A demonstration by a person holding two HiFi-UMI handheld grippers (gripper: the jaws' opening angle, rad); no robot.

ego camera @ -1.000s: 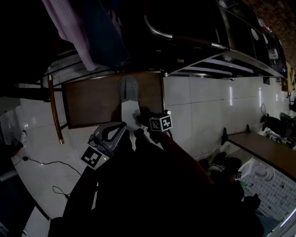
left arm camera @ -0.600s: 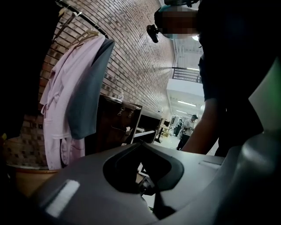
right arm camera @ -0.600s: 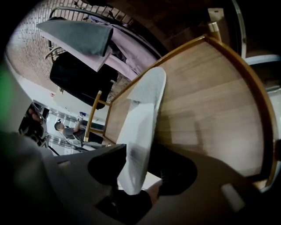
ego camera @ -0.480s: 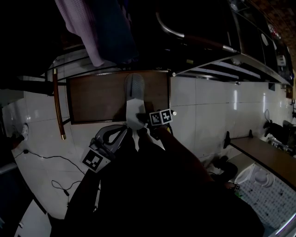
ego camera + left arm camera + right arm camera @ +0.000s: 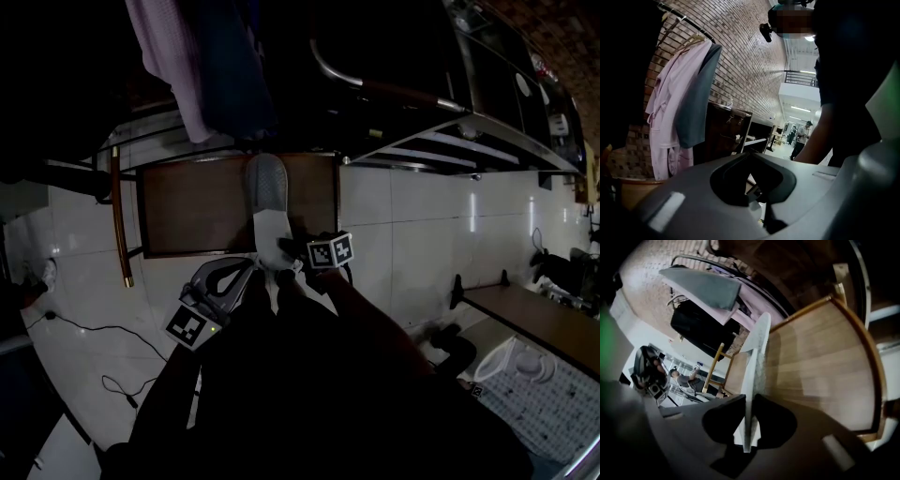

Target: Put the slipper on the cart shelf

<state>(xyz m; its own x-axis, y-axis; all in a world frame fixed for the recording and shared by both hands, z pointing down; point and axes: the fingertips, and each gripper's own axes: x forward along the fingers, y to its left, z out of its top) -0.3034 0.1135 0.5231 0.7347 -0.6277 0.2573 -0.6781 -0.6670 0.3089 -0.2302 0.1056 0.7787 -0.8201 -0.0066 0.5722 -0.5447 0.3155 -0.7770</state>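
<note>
slipper (image 5: 266, 202) held over the cart shelf (image 5: 192, 202)
right gripper (image 5: 749, 404) jaws just squeezed in and now pinch the slipper's white sole. left gripper (image 5: 749, 157) is clenched on nothing.

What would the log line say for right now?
right gripper: jaws just closed on slipper | slipper: heel gripped, toe over cart shelf | released: no

Your right gripper (image 5: 747, 403) has just been closing its jaws, and they now pinch the slipper (image 5: 757, 345). Its thin white sole stands edge-on between the fingers and runs straight ahead of them. Right of the fingers lies the wooden shelf (image 5: 820, 376). Ahead and to their left hang a grey garment (image 5: 705, 287) and a pink garment (image 5: 751, 310).
</note>
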